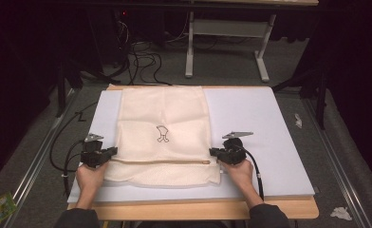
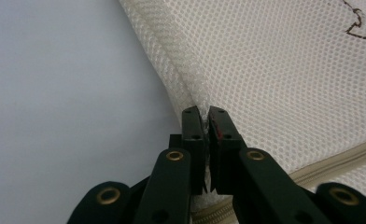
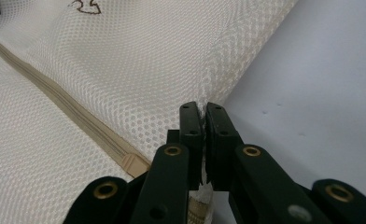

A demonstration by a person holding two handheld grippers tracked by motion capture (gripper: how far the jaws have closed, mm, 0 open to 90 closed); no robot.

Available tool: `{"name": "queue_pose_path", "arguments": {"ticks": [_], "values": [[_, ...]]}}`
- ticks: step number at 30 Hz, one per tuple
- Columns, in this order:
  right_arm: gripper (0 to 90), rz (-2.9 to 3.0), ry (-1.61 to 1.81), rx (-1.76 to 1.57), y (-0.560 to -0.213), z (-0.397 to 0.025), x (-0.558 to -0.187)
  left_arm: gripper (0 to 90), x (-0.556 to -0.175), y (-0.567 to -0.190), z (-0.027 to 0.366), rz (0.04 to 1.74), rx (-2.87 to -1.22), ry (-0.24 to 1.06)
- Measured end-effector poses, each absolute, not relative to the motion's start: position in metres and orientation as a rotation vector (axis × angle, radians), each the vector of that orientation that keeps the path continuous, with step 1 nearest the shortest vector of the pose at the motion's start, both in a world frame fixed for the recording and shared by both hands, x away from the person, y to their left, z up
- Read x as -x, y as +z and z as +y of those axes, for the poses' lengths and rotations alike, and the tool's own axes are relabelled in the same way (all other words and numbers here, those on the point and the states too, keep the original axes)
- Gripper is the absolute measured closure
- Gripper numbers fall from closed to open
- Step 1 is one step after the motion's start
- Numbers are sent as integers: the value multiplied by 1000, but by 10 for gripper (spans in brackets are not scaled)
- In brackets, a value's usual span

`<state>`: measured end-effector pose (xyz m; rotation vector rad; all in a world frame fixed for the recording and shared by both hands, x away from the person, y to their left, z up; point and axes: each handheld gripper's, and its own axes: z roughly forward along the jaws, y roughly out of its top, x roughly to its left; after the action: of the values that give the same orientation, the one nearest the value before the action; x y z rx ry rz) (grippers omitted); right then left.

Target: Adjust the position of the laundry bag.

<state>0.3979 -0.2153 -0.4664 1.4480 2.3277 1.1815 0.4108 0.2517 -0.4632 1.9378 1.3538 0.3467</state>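
Observation:
A cream mesh bag (image 1: 162, 135) with a small dark printed figure (image 1: 162, 133) lies flat on a white board (image 1: 265, 137). A tan zipper (image 1: 165, 161) runs across its near end. My left gripper (image 1: 112, 153) is shut on the bag's left edge (image 2: 197, 100), just beyond the zipper (image 2: 340, 158). My right gripper (image 1: 213, 152) is shut on the bag's right edge (image 3: 204, 100), close to the zipper's tan end tab (image 3: 133, 163). In both gripper views the jaws stand nearly together with mesh pinched between them. A hand holds each gripper from the near side.
The white board rests on a wooden table (image 1: 193, 210). Bare board (image 2: 69, 102) lies left of the bag, and more bare board (image 3: 312, 84) lies right of it. Cables (image 1: 144, 59) and a white table frame (image 1: 227, 42) are on the floor beyond.

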Motion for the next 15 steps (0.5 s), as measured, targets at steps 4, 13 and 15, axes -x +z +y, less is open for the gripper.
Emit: {"name": "queue_pose_path", "arguments": {"ticks": [4,13,15], "values": [[882,2314,1172,-1446,-464,-221,-397,867,-412,-461,246,1332,-1944,341],[884,2282,1175,-1455,-460,-233,-395,868,-415,-455,233,1300,-1929,331],[884,2272,1176,-1457,-459,-238,-394,868,-416,-454,229,1291,-1930,327]]}}
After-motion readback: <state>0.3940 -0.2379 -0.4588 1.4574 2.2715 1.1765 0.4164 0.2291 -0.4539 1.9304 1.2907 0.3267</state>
